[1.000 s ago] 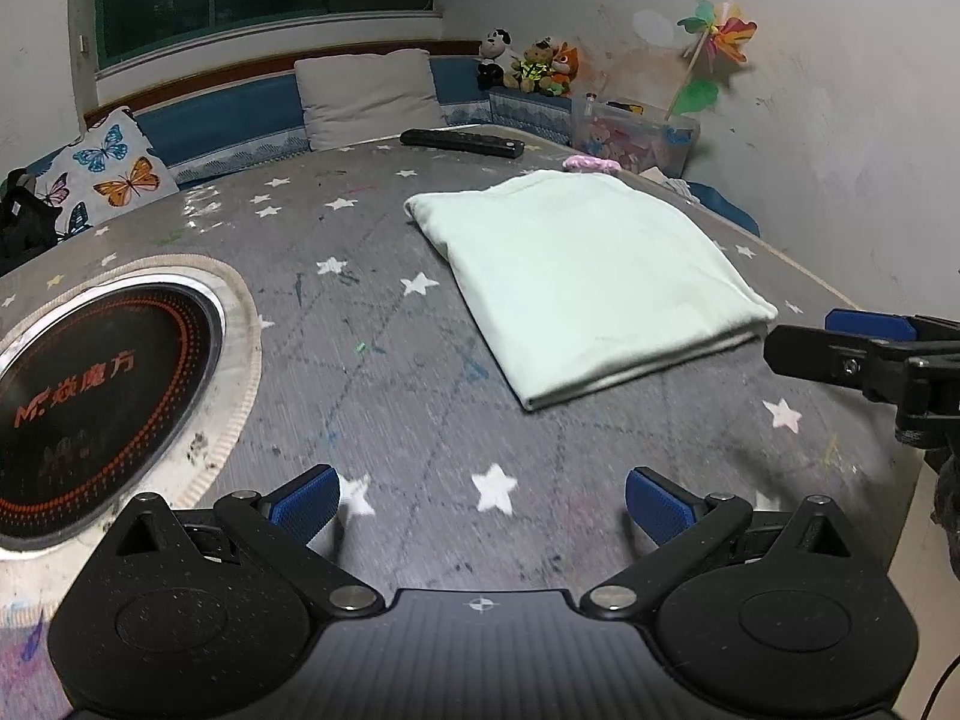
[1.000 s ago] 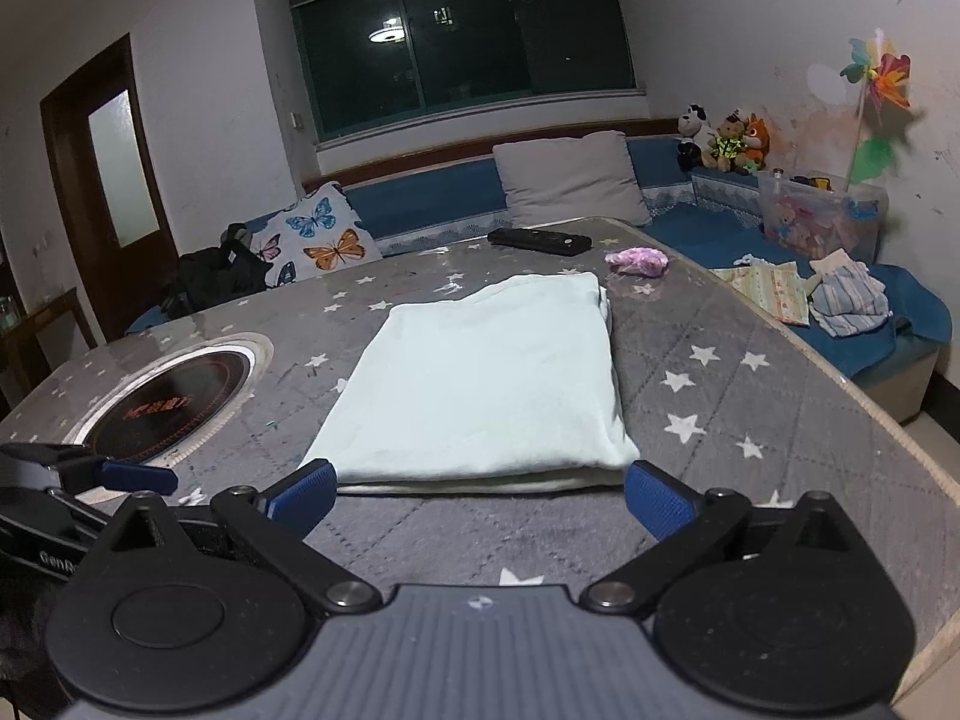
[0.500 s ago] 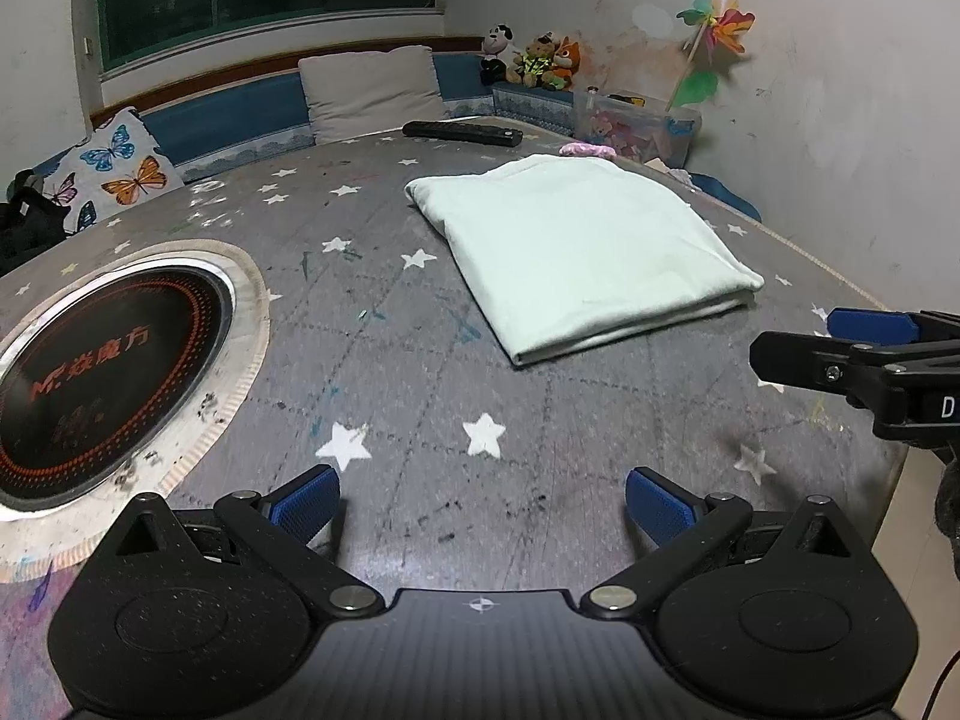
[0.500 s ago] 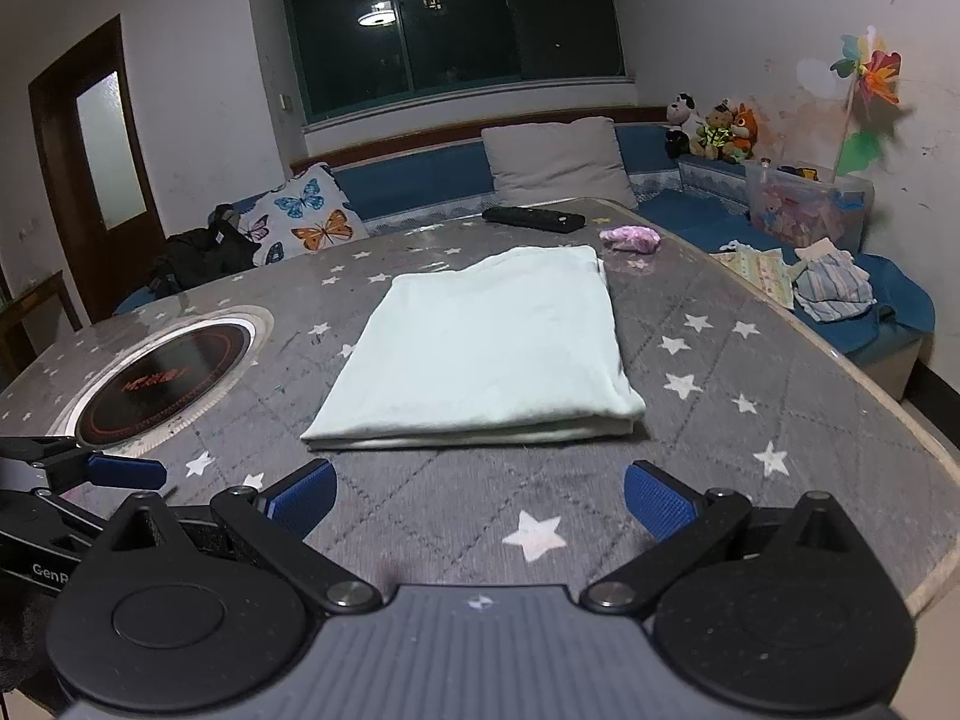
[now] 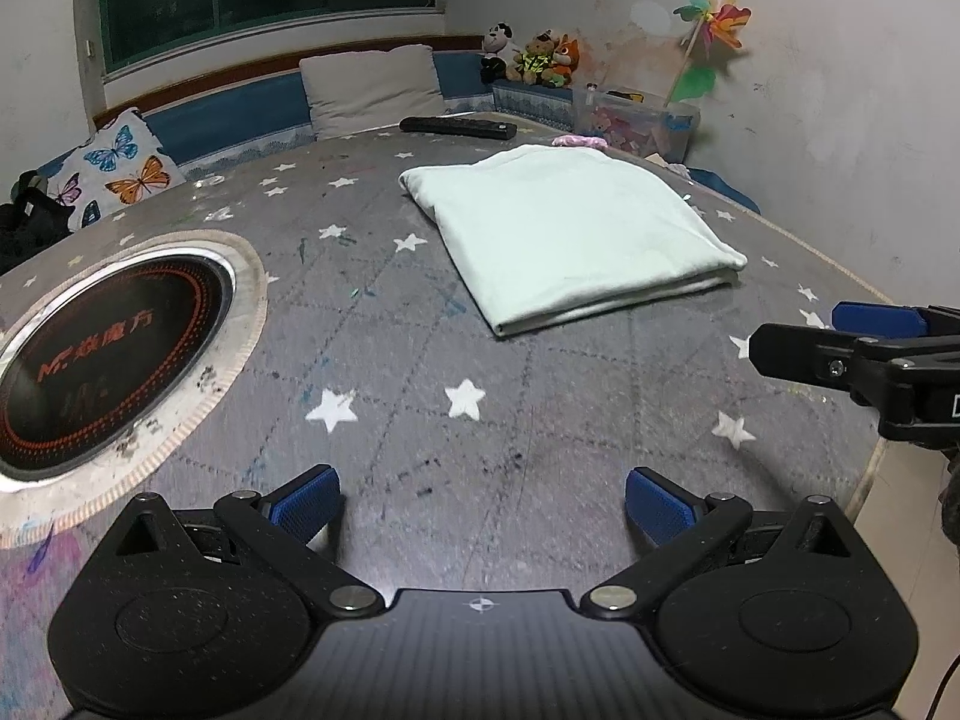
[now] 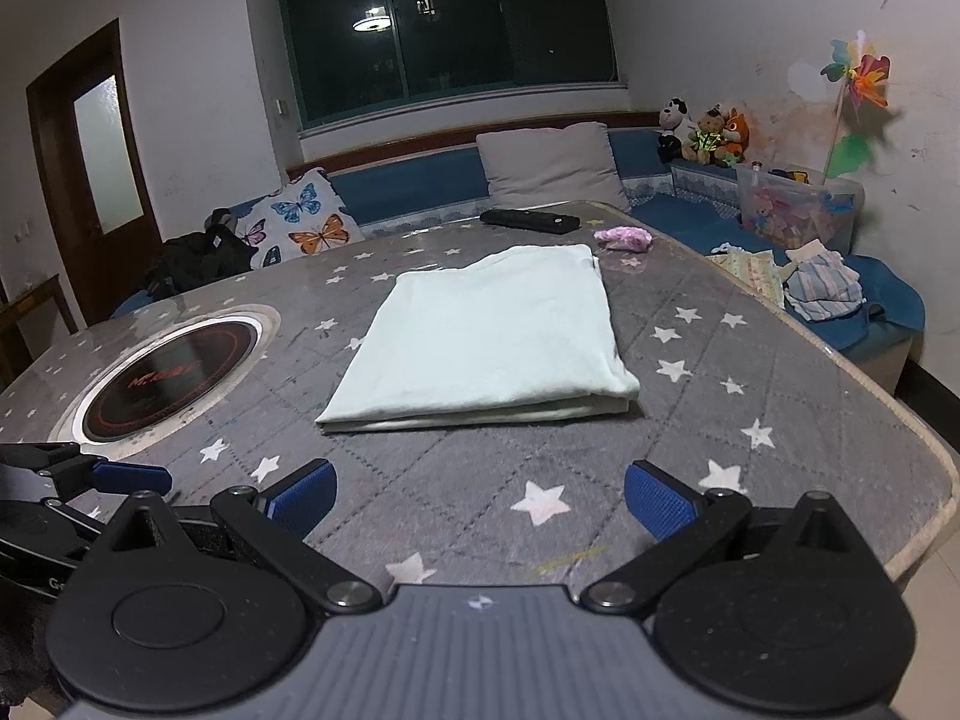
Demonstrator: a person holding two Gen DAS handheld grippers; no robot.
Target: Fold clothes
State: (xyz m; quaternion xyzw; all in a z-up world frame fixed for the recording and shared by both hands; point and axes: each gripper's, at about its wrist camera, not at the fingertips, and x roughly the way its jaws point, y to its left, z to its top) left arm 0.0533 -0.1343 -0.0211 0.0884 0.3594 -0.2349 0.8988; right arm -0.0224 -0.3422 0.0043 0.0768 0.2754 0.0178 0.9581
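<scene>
Garment: a pale green cloth (image 6: pixel 489 336) lay folded into a flat rectangle on the right half of the worktop (image 6: pixel 600 468), its layered edges facing the near rim.
Fold state: the stacked edges looked even and the top was smooth, so the folding seemed finished or close to it.
Left hand-held gripper (image 5: pixel 480 498): released, jaws spread wide, holding nothing, above bare worktop (image 5: pixel 420 360) and well short of the cloth (image 5: pixel 570 228).
Right hand-held gripper (image 6: pixel 477 495): also released and empty, near the worktop's front edge, apart from the cloth.
Around it: a round black hob (image 6: pixel 171 375) was set into the worktop to the left; a remote (image 6: pixel 531 220) and a small pink item (image 6: pixel 624 237) lay beyond the cloth's far edge.
Doing it well: if another fold were wanted, both grippers should take the two near corners together, catch every layer, lift low and carry them level to the far edge so nothing slides askew. If it was done, backing away without brushing the stack was the right move.
Change from a second earlier: both grippers had drawn back and risen, so the cloth sat farther off in each view; the cloth itself had not moved and the jaws had stayed spread.
</scene>
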